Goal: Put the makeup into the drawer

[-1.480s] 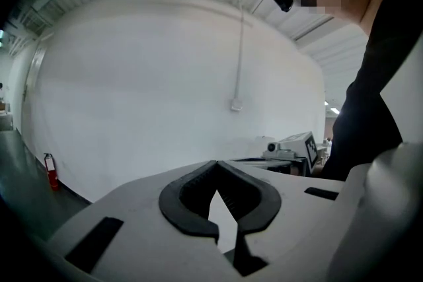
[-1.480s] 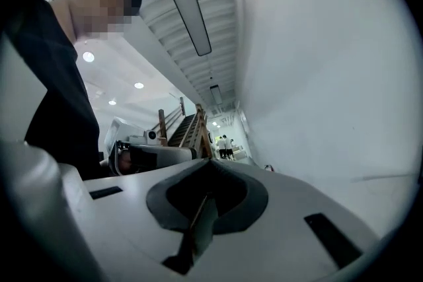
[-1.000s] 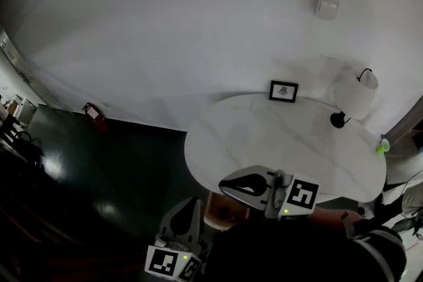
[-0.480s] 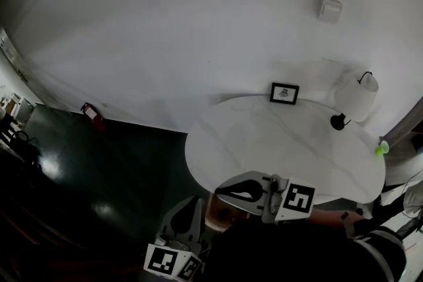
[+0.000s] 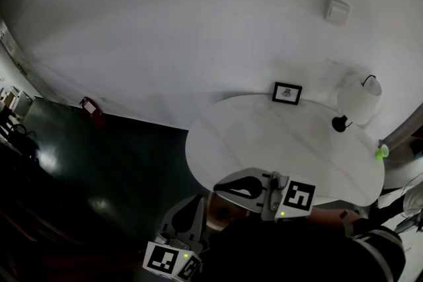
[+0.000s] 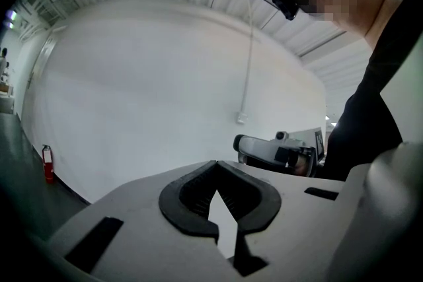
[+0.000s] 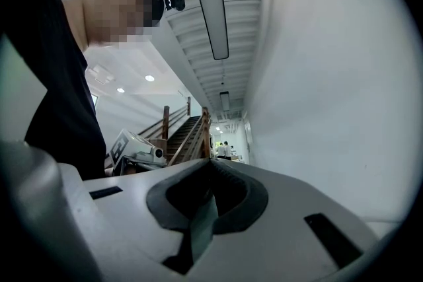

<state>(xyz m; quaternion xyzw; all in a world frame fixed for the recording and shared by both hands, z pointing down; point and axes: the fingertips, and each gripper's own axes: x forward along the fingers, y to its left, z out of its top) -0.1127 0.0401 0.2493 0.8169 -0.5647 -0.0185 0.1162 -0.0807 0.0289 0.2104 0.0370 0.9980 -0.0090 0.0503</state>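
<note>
No makeup item can be told apart in any view. A small green thing (image 5: pixel 381 152) sits at the round white table's (image 5: pixel 264 135) far right edge. Below the table's near rim a brownish shape (image 5: pixel 221 207) shows in the dark; whether it is a drawer I cannot tell. My right gripper (image 5: pixel 217 187) hovers at that near rim, jaws shut and empty; in its own view the right gripper (image 7: pixel 211 160) points at a white wall. My left gripper (image 5: pixel 196 201) is lower and to the left. In its own view the left gripper (image 6: pixel 215 163) has its tips together with nothing held.
A small framed picture (image 5: pixel 287 93) stands at the table's back against the wall. A white lamp (image 5: pixel 359 100) and a small black thing (image 5: pixel 340 123) are at the back right. A red extinguisher (image 5: pixel 90 107) stands on the dark floor at left. Stairs (image 7: pixel 192 132) show far off.
The right gripper has slid a little to the left along the table's near rim. The left gripper has kept its place. Both stay shut.
</note>
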